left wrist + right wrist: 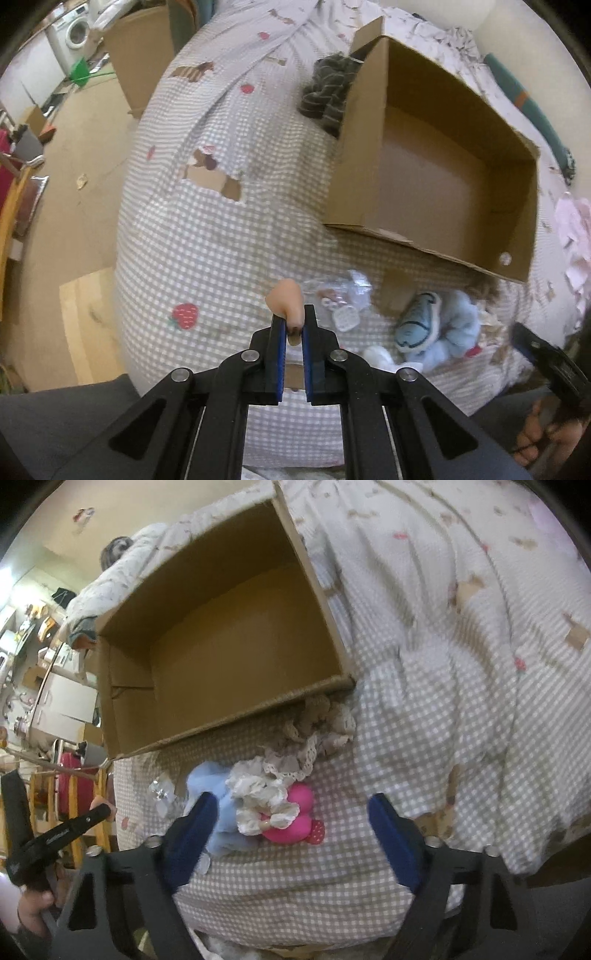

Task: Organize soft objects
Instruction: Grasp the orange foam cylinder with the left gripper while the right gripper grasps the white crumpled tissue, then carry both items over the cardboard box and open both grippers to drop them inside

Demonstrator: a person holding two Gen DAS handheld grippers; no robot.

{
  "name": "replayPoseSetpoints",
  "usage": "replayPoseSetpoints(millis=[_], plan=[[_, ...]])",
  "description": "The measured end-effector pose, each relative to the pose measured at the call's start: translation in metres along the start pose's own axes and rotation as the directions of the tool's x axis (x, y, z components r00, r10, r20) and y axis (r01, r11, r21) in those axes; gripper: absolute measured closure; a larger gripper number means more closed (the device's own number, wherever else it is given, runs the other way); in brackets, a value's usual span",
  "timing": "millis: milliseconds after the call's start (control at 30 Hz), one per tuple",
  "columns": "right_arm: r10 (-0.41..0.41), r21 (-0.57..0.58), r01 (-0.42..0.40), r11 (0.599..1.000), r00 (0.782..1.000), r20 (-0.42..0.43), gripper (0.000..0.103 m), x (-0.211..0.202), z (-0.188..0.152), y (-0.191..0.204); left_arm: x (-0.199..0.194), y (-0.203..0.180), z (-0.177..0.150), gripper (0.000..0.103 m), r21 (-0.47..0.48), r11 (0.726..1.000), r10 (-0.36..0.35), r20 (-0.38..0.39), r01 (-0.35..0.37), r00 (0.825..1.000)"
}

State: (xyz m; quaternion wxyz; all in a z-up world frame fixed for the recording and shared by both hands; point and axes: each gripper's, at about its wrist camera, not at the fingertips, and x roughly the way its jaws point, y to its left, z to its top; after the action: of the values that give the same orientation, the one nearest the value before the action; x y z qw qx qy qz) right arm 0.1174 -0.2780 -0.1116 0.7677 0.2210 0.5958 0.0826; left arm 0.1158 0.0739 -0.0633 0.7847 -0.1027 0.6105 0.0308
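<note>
Grey-and-white checked bedding (221, 236) covers the bed, and a big brown cardboard box (436, 177) sits open on it. Your left gripper (293, 325) is pinching a small peach soft toy (286, 299) above the bed. Your right gripper (291, 812) is spread wide over a pink plush toy (295, 819) and a fluffy blue toy (221, 805) lying just beside the box.

Left gripper (293, 325): blue-padded fingers drawn nearly together, clamping a small peach-coloured piece (its tip protrudes beyond the fingertips). Right gripper (291, 812): fingers spread wide, nothing between them, angled downward; a hand (33, 904) grips the other tool's handle.
</note>
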Motion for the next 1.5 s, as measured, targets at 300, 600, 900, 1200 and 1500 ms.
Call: replayPoseSetpoints(millis=[300, 600, 900, 1200, 1500], plan=[[0.038, -0.014, -0.039, 0.999, 0.996, -0.086, 0.077, 0.029, 0.008, 0.007, 0.000, -0.025, -0.006, 0.096, 0.049, 0.998, -0.047, 0.022, 0.046, 0.999], [0.105, -0.104, -0.099, 0.990, 0.993, 0.048, 0.088, -0.023, -0.006, 0.020, -0.015, -0.022, -0.005, 0.096, 0.015, 0.996, -0.085, 0.054, 0.084, 0.995], [0.237, -0.220, -0.196, 0.956, 0.955, 0.180, 0.088, -0.100, -0.001, 0.046, -0.075, -0.049, 0.011, 0.096, 0.113, 0.984, -0.162, 0.199, 0.141, 0.967], [0.267, -0.264, -0.202, 0.943, 0.933, 0.241, 0.088, -0.109, 0.044, 0.070, -0.092, -0.094, 0.047, 0.096, 0.245, 0.960, -0.208, 0.299, 0.136, 0.931], [0.207, -0.225, -0.155, 0.962, 0.950, 0.232, 0.088, -0.050, 0.068, 0.066, -0.035, -0.112, 0.078, 0.096, 0.224, 0.964, -0.195, 0.225, 0.144, 0.955]])
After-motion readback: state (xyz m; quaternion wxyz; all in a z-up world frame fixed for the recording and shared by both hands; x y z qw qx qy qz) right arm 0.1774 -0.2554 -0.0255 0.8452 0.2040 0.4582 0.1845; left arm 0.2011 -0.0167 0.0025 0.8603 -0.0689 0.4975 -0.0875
